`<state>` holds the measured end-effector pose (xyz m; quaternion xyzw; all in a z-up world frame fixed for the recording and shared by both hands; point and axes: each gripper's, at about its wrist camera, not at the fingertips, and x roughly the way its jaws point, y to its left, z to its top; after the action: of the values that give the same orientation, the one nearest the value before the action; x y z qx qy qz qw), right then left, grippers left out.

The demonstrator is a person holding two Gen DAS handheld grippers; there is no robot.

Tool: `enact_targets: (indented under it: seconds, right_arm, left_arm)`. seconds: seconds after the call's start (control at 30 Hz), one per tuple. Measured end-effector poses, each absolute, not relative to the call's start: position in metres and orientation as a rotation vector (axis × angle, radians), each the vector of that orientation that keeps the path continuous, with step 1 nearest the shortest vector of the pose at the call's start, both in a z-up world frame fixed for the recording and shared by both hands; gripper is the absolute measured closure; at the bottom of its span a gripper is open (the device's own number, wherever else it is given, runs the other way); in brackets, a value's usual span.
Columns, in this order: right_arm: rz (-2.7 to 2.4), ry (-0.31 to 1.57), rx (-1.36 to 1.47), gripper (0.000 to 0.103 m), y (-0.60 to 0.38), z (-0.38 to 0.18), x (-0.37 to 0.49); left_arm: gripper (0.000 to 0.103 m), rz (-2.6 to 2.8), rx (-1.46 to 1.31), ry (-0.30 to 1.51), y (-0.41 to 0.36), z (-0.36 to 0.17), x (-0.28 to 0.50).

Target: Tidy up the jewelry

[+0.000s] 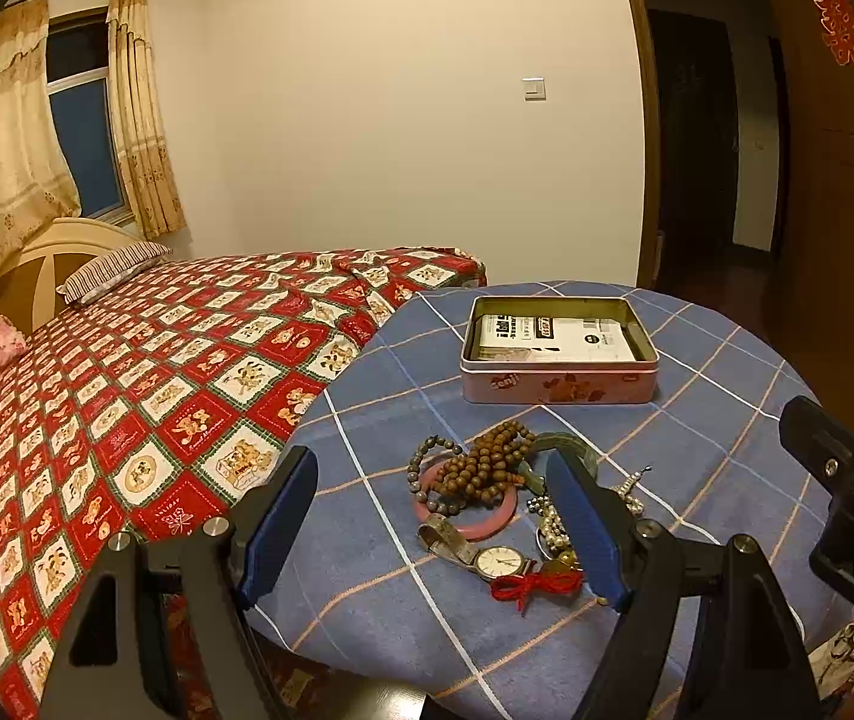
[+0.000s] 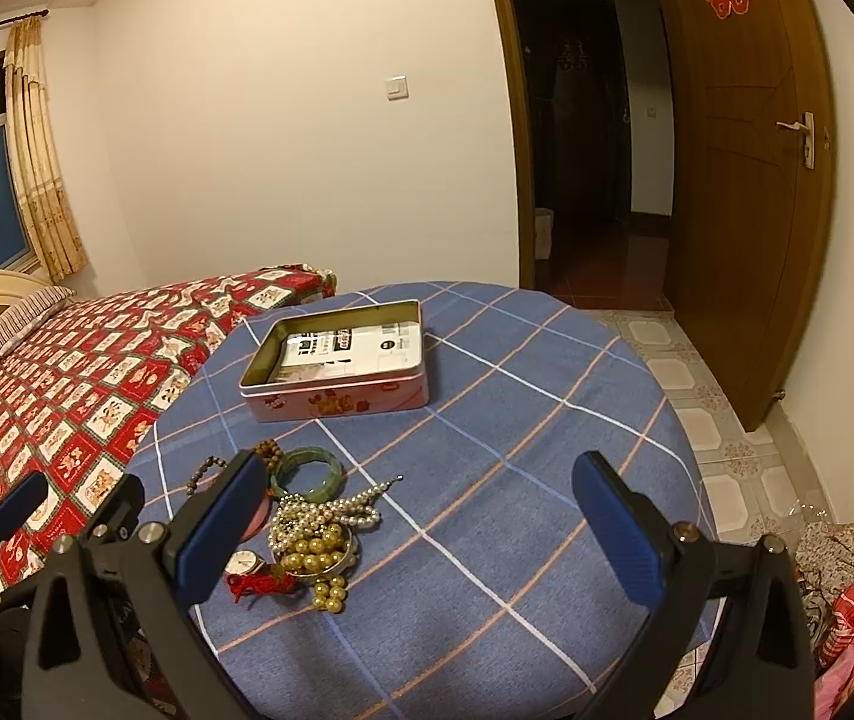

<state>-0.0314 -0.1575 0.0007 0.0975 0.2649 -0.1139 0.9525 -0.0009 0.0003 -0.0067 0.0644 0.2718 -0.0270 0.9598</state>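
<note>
Both tongs, left tongs (image 1: 433,531) and right tongs (image 2: 427,531), gape wide and empty over the tabletop (image 1: 697,450); jewelry pile (image 1: 487,498) waits (unsorted) below the open tin (image 1: 559,357) at twelve o'clock.

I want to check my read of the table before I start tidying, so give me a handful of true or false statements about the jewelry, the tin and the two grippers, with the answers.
1. The pink tin is open, with no lid on it. True.
2. The wristwatch already lies inside the tin. False: it lies on the blue checked tablecloth, in the jewelry pile in front of the tin.
3. The left gripper is open and holds nothing. True.
4. The right gripper is shut on the pearl necklace. False: its jaws stand wide apart, and the necklace lies on the cloth.
5. The brown bead strand lies partly over the pink bangle. True.
</note>
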Motion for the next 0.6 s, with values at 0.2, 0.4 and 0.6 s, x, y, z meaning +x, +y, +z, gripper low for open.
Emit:
enact_targets:
  seconds: [0.2, 0.4, 0.6]
  right_arm:
    - [-0.23, 0.54, 0.199, 0.0, -0.1572, 0.0009, -0.0315]
    - [-0.23, 0.54, 0.199, 0.0, -0.1566, 0.0009, -0.0322]
    - [-0.231, 0.54, 0.201, 0.0, -0.1568, 0.0009, -0.0321]
  left_arm:
    - [0.024, -0.055, 0.13, 0.552, 0.0005, -0.0061, -0.0007]
    - [0.024, -0.056, 0.13, 0.552, -0.0013, -0.0045, -0.0013]
    - [0.024, -0.056, 0.128, 0.553, -0.0008, -0.0045, -0.0006]
